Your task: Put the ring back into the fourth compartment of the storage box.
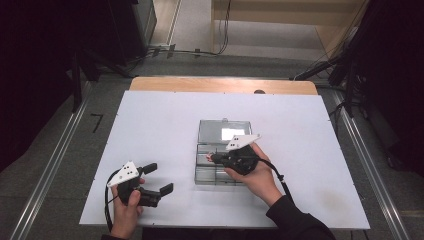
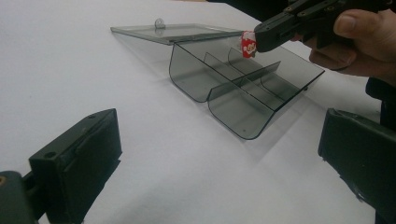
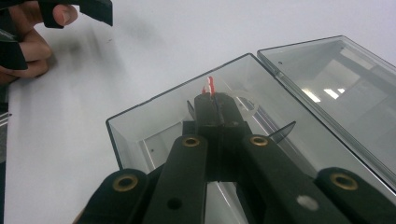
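Note:
A clear plastic compartment box [image 1: 220,167] lies on the white table with its lid [image 1: 223,130] folded flat behind it. My right gripper [image 1: 212,158] hovers over the box's left side, shut on a small red-and-white piece [image 2: 248,45]. That piece [image 3: 209,86] pokes out past the closed jaws, above a compartment of the box [image 3: 135,132]. My left gripper [image 1: 157,178] rests near the table's front left, open with nothing between its fingers [image 2: 79,158], facing the box [image 2: 243,88].
The white table [image 1: 165,120] has bare room all around the box. Its wooden far edge [image 1: 220,85] and metal floor rails [image 1: 55,160] frame the work area. A cable [image 1: 277,177] trails from the right gripper.

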A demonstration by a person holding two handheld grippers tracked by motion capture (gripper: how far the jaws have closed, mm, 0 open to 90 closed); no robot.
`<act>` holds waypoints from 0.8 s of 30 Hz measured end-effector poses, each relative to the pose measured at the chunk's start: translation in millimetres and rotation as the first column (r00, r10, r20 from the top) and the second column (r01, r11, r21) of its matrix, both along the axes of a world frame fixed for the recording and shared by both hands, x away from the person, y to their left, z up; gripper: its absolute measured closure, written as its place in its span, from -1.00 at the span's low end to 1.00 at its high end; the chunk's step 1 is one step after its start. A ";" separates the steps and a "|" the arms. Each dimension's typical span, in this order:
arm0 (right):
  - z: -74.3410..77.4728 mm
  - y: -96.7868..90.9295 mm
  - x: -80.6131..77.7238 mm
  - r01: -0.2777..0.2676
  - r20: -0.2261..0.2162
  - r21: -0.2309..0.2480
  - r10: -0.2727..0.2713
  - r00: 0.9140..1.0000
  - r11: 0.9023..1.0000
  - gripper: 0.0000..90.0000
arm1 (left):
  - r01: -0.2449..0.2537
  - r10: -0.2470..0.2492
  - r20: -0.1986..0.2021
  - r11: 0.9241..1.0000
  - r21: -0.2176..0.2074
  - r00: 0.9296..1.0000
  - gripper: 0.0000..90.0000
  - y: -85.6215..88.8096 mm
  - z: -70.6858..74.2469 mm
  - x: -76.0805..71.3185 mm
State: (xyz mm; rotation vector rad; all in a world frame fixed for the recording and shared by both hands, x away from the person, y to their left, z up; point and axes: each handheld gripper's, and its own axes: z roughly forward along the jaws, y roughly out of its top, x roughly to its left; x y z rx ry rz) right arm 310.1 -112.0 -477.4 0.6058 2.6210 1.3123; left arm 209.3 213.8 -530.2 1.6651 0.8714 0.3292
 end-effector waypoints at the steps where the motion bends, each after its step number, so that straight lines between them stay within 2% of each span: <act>1: -0.1 0.6 0.4 -0.001 -0.001 -0.003 0.001 1.000 1.000 0.97 | -0.001 0.001 0.001 1.000 -0.001 1.000 -1.00 0.0 -0.1 0.0; 24: -7.2 9.3 9.1 0.016 -0.027 -0.053 -0.017 0.999 0.998 0.97 | 0.003 -0.003 -0.001 1.000 0.000 1.000 -1.00 -0.2 -0.2 0.5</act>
